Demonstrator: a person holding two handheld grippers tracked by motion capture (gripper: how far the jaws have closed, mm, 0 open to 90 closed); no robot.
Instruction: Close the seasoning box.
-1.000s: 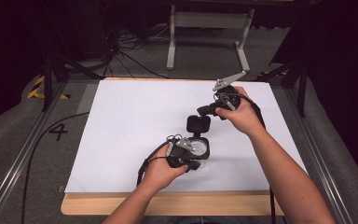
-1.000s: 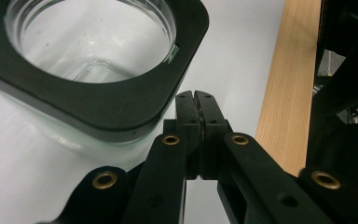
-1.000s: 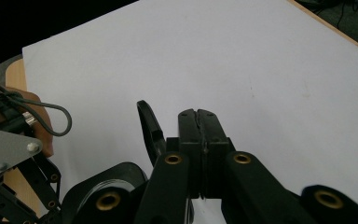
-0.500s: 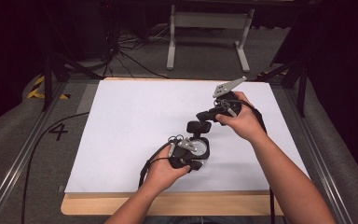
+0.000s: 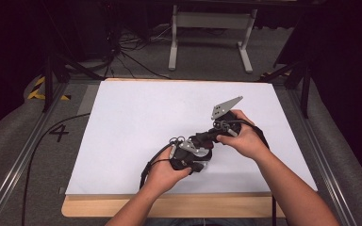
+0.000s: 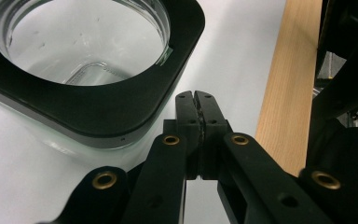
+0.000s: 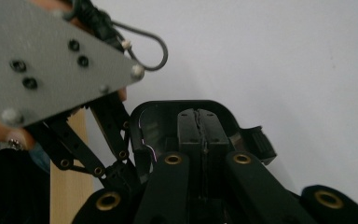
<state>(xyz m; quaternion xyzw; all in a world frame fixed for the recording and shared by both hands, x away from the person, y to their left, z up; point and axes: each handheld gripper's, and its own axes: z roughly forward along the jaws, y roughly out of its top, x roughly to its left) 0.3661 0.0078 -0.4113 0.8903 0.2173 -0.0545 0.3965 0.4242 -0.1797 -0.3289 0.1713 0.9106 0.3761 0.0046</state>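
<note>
Both pairs of jaws are seen pressed fully together, with nothing gripped. The left gripper (image 6: pixel 197 100) is held just beside a clear glass jar with a square black collar (image 6: pixel 93 74), which stands on the white sheet (image 5: pixel 136 127) covering the wooden desk (image 5: pixel 169 207). The right gripper (image 7: pixel 200 116) is held close over a black object (image 7: pixel 256 140).

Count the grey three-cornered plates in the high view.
2. One grey plate stands raised on the right gripper, over mid-table. The other sits on the left gripper, nearer the person.
</note>
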